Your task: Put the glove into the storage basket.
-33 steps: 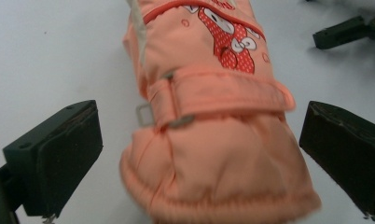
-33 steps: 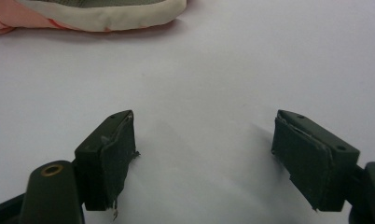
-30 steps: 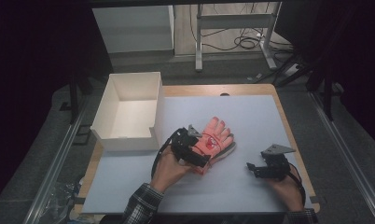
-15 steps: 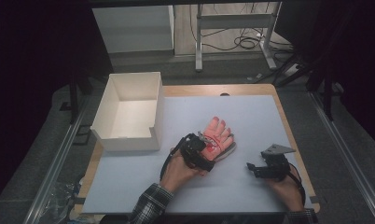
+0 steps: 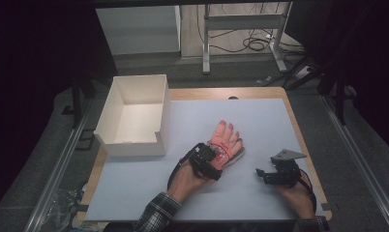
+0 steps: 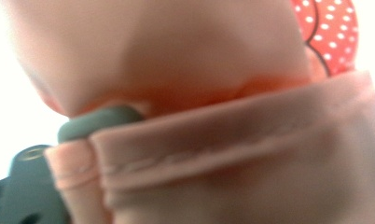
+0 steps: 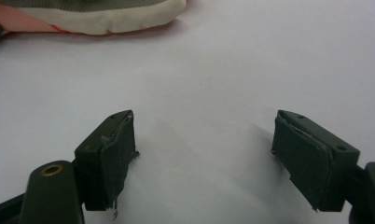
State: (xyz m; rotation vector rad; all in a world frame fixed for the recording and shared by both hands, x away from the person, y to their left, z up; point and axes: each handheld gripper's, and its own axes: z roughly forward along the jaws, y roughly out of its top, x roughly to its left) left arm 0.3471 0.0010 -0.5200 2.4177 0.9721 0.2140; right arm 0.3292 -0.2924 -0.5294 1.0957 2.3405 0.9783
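No writing is showing; left gripper (image 5: 213, 158) jaws have just been closing on the pink glove (image 5: 225, 141) cuff, right gripper (image 7: 204, 156) gaping empty over the white table (image 5: 260, 121)

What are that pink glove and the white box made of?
The glove looks like soft fabric: the left gripper view shows a stitched, folded cuff hem and a red dotted print, with a matte surface. The box seems to be thin, matte white cardboard or foam board, judging by its flat, straight walls; I can't tell which.
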